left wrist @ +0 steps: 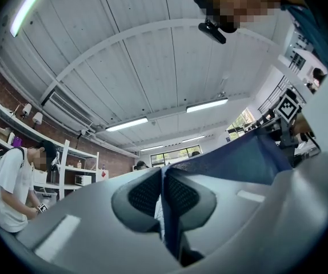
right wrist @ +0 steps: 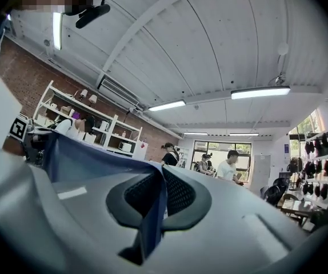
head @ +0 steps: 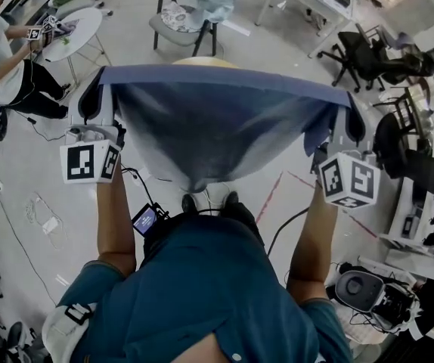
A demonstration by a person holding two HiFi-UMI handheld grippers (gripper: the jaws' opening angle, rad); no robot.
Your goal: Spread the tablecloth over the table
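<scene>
One tablecloth (head: 217, 119), blue, hangs in the air, stretched by its top edge between two grippers and sagging to a point in the middle. It hides nearly all of the table (head: 206, 61): only a thin pale arc of the far rim shows above the cloth's top edge. Whether the cloth touches the table anywhere cannot be told.

The left gripper (head: 96, 89) has its jaws closed tight on one upper corner. In the left gripper view the two dark pads meet on the blue fabric (left wrist: 232, 158) at the left gripper (left wrist: 163, 193), and the cloth runs off to the right. The right gripper (head: 349, 119) pinches the other upper corner in the same way. In the right gripper view the fabric (right wrist: 90, 158) is clamped between the pads at the right gripper (right wrist: 163, 196) and runs off to the left.

There are two marker cubes, one on each gripper, both facing the head camera. The person's forearms are partly cut off by the cloth's lower folds, and the two shoes (head: 209, 199) peek out just below its hanging point.

Behind, one chair (head: 183, 21) piled with clothing stands beyond the table. One small white round table (head: 77, 29) stands at the upper left, with a seated person cut off by the frame edge.
</scene>
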